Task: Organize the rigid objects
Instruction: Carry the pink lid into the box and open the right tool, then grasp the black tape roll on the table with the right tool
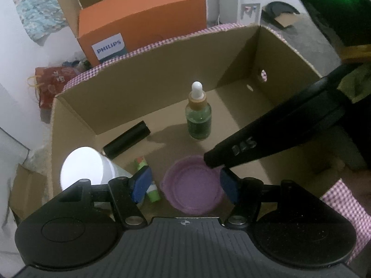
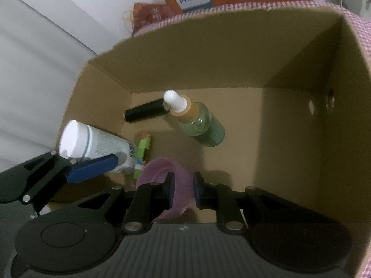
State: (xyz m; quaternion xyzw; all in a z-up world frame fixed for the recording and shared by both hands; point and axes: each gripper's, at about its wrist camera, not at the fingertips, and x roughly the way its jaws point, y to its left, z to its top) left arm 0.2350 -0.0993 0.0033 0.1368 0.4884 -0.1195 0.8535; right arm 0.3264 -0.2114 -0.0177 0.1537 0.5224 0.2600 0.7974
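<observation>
- You have one open brown cardboard box (image 1: 129,97) with pink-checked outer walls, and it holds the small items counted below.
- You see one green glass dropper bottle (image 1: 198,121) with a white rubber bulb.
- You see one black cylindrical tube (image 1: 127,143).
- You see one white plastic bottle (image 2: 97,144) with a white cap.
- You see one small green tube (image 2: 142,155) with a white band.
- You see one round purple plastic lid (image 1: 192,186).
- Behind the box you have one orange cardboard carton (image 1: 141,18) with a white Philips label.
- You have one red printed bag (image 1: 52,81) beside it.
</observation>
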